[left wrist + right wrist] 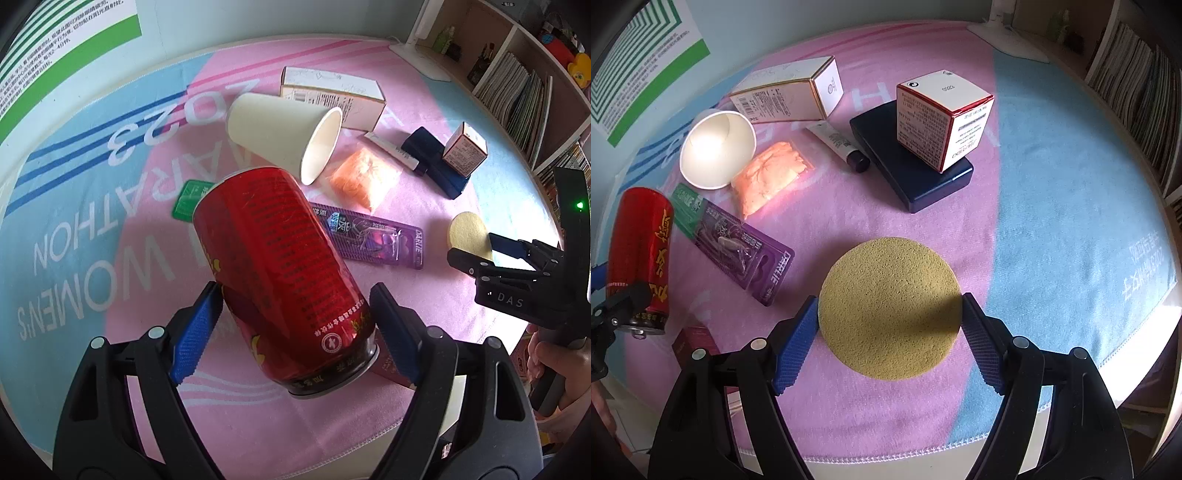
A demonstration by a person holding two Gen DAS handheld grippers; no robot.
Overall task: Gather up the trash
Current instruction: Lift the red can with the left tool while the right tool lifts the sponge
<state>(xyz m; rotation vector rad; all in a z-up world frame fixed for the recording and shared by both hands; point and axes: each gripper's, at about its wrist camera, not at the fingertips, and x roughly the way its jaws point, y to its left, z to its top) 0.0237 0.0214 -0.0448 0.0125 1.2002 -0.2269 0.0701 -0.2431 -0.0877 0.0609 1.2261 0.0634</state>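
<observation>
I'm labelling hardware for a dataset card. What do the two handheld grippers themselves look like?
Both match: the left gripper and right gripper have glossy black plastic linkage arms with silver rivets, and blue ridged finger pads. The right one's body, seen from the left camera, bears white "DAS" lettering and a green LED.

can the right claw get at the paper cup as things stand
Probably not yet: the right claw is closed on the yellow sponge, so it is occupied. The paper cup lies on its side farther off, with the orange packet beside it.

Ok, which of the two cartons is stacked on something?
The small cube carton with red edges; it sits atop the navy case. The long carton lies directly on the towel.
</observation>
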